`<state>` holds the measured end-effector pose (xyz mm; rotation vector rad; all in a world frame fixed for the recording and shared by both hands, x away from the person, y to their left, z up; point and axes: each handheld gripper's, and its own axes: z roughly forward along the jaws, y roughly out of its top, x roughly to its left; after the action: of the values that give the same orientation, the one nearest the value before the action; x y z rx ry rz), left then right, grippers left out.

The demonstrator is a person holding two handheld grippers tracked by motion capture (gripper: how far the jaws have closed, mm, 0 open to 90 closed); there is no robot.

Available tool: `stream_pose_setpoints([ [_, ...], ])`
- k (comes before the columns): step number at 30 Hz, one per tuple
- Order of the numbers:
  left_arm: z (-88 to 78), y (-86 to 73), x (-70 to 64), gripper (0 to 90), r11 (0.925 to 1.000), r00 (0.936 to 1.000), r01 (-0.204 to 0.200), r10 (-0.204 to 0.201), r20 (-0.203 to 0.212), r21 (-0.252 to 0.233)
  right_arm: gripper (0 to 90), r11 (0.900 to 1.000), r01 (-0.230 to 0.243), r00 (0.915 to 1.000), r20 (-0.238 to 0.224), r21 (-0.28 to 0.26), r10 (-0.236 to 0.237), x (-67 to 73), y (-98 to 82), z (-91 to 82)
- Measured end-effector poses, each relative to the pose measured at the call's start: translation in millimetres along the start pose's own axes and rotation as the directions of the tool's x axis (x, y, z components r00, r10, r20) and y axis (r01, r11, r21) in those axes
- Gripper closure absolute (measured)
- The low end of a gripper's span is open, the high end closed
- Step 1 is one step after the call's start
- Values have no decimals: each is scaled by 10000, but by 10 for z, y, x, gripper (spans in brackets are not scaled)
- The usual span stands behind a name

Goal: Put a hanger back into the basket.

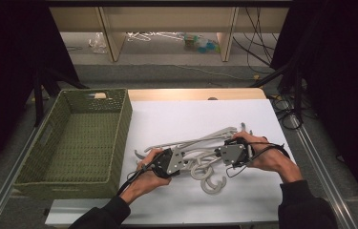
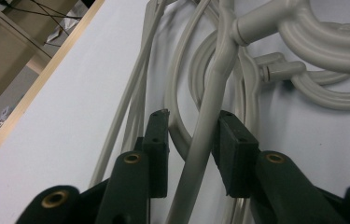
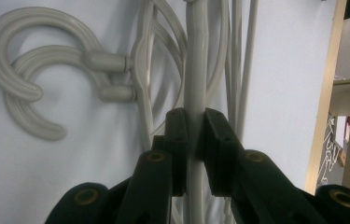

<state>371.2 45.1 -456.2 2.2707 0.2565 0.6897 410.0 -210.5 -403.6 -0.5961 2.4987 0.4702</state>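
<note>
A tangle of pale grey plastic hangers (image 1: 200, 145) lies on the white table top (image 1: 191, 114), with their hooks (image 1: 212, 183) toward the near edge. My left gripper (image 1: 180, 153) is at the left of the pile. In the left gripper view its jaws (image 2: 191, 135) straddle one hanger arm (image 2: 212, 93); the arm rests against the right pad, and a gap shows at the left pad (image 2: 157, 135). My right gripper (image 1: 220, 152) is at the right side of the pile. In the right gripper view it (image 3: 195, 130) is shut on a straight hanger arm (image 3: 195, 65).
A green woven basket (image 1: 121, 119) stands on the table's left side, close beside the hangers. Two curved hooks (image 3: 18, 88) lie left of the right gripper's jaws. The table's wooden far edge (image 1: 195, 94) runs behind, with shelves and cables on the floor beyond.
</note>
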Motion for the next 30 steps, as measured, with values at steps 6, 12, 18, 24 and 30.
stream_pose_setpoints([
  [6,-73,62,37,736,9981,9982,-606,607,11,-136,800,9995,-300,9992,280,-52,302,-12,-18,-18],
  [12,-127,152,73,788,9907,9910,-1338,1339,0,-246,787,9992,-359,9949,936,-177,374,-76,-44,-62],
  [18,-159,189,121,791,9921,9929,-1184,1180,-114,-413,757,9965,-803,9884,1277,-208,824,-111,-67,-78],
  [24,-244,204,233,791,9966,9978,-614,599,-288,-548,595,9779,-2021,9567,2028,-529,2087,-145,-105,-219],
  [30,-366,233,356,791,9941,9965,765,-788,-270,-766,375,8430,-4907,8089,2443,-2205,5348,-119,-95,-431],
])
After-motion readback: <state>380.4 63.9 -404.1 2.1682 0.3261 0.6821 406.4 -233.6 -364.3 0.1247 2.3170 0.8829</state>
